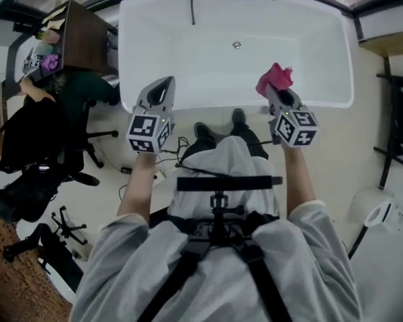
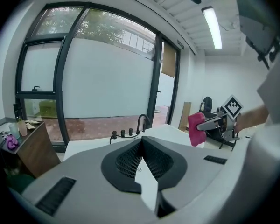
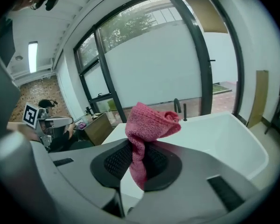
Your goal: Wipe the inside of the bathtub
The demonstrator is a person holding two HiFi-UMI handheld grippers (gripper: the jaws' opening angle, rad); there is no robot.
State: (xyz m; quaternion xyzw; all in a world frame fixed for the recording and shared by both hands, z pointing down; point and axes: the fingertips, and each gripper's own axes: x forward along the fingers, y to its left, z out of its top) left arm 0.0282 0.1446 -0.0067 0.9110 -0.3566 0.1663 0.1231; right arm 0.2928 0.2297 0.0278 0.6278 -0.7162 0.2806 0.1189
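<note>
Bathtub (image 1: 188,52): white, straight ahead of the person, taps on its far rim.
Cloth (image 1: 275,79): pink, pinched by the right gripper (image 1: 276,91) above the near-right rim.
Left gripper (image 1: 165,84): jaws pressed together on nothing, at the near-left rim.
Risk: the pinch catches only a narrow fold, so hard rubbing may drag the cloth free.

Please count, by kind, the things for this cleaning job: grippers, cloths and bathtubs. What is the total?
Grippers: 2 (left gripper, fingers shut and empty; right gripper, shut on the cloth)
Cloths: 1 (pink cloth)
Bathtubs: 1 (white bathtub)
Total: 4
</note>
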